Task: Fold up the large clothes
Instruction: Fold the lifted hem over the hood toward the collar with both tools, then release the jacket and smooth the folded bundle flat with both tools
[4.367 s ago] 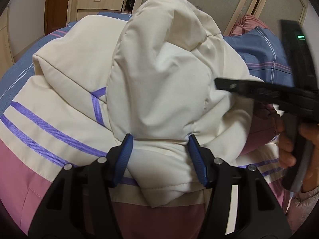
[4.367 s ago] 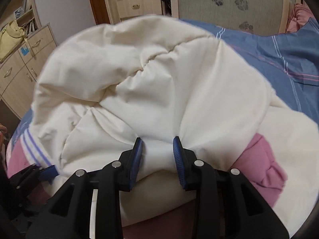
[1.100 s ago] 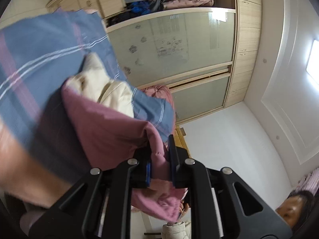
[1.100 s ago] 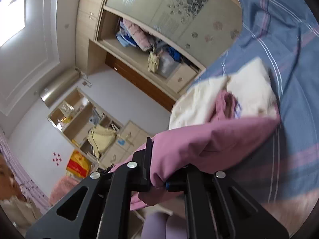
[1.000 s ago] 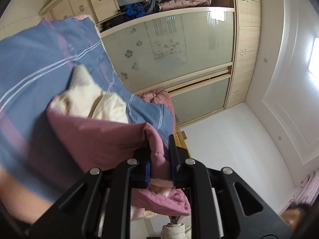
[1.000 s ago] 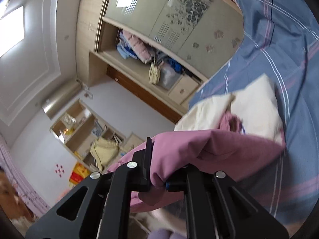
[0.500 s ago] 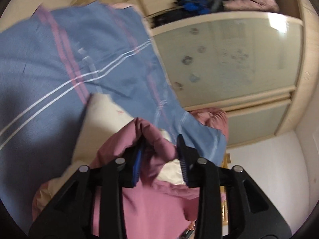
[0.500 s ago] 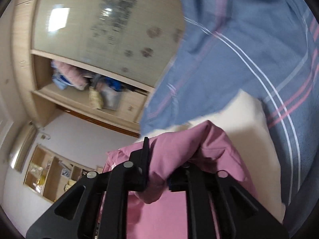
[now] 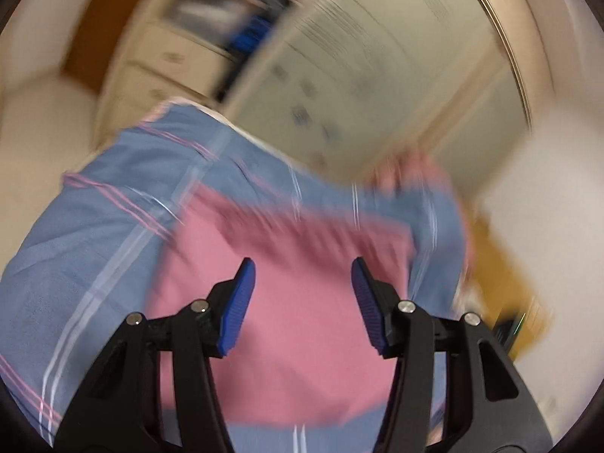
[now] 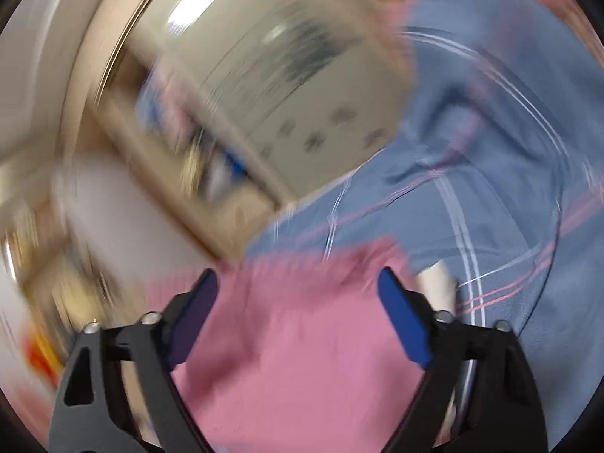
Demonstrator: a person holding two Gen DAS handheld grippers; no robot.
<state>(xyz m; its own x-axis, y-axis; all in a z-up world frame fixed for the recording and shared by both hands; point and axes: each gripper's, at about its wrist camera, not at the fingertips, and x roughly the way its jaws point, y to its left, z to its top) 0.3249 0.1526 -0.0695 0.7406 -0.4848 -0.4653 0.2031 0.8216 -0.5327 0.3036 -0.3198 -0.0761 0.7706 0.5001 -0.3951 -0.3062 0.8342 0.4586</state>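
Note:
Both views are blurred by fast motion. The pink side of the large garment (image 9: 302, 302) lies spread on the blue striped bed cover (image 9: 94, 245). My left gripper (image 9: 302, 275) hovers over it, its jaws opening and its blue pads off the cloth. In the right wrist view the same pink garment (image 10: 302, 339) fills the lower middle, with a sliver of its cream side (image 10: 434, 283) at the right. My right gripper (image 10: 298, 287) is above it, jaws opening wide, pads clear of the fabric.
The bed cover (image 10: 509, 188) stretches back toward sliding wardrobe doors (image 9: 377, 75) and wooden drawers (image 9: 158, 64). Another pink bundle (image 9: 407, 173) lies at the bed's far end. Open shelves with clothes (image 10: 211, 151) show at the left of the right wrist view.
Both grippers have let go of the pink cloth and spread their jaws. The garment has dropped flat onto the bed. Both cameras have swung and rolled, and the pictures are now streaked.

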